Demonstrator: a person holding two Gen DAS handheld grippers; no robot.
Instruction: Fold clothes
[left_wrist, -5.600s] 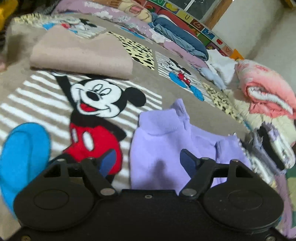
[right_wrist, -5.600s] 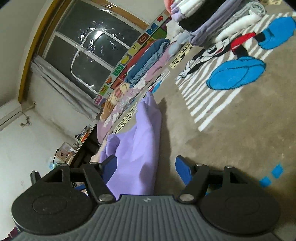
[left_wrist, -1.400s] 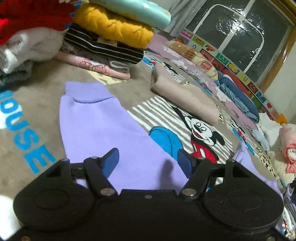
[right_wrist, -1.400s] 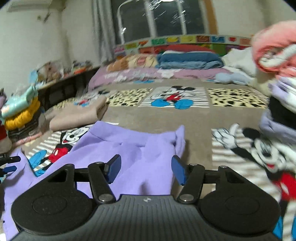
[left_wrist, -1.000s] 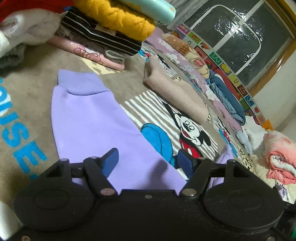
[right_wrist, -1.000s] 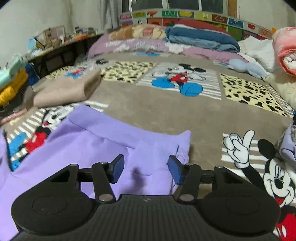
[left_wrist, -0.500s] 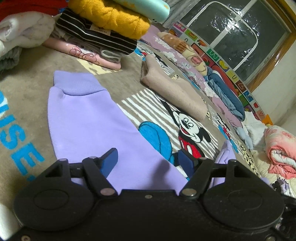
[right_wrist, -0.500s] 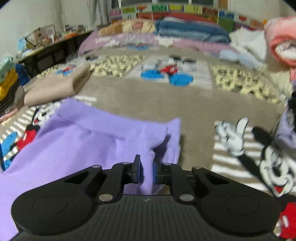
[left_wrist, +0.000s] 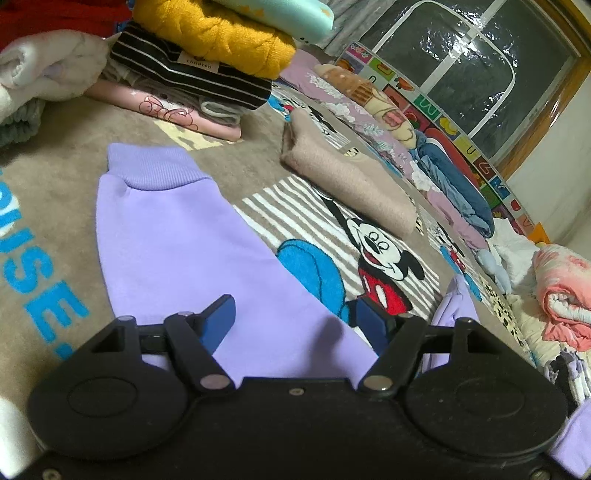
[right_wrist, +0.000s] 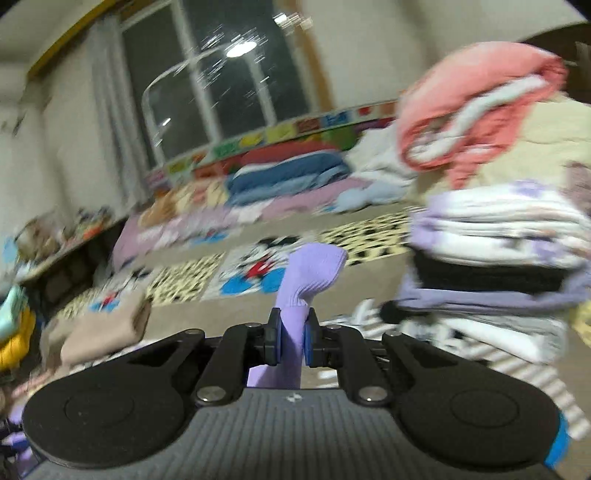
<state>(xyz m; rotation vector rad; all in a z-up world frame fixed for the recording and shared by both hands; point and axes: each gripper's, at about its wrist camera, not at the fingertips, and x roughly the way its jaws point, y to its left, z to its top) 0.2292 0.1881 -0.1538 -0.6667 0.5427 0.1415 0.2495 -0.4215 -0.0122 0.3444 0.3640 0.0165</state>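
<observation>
now the right claw (right_wrist: 291, 341) pinches the lilac garment's cuff (right_wrist: 314, 269).

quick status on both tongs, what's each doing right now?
Left tongs: open, holding nothing, over the purple sweater.
Right tongs: shut on the sweater's purple cuff.

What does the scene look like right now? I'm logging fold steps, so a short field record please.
surface: cartoon rug
garment: purple top, one ribbed cuff flat on the rug
left gripper: open, over the top, pads not pressing it
right gripper: shut on the top's other cuff, lifted off the rug
nearby: folded beige garment; folded stack behind the flat cuff
fold: not yet made
</observation>
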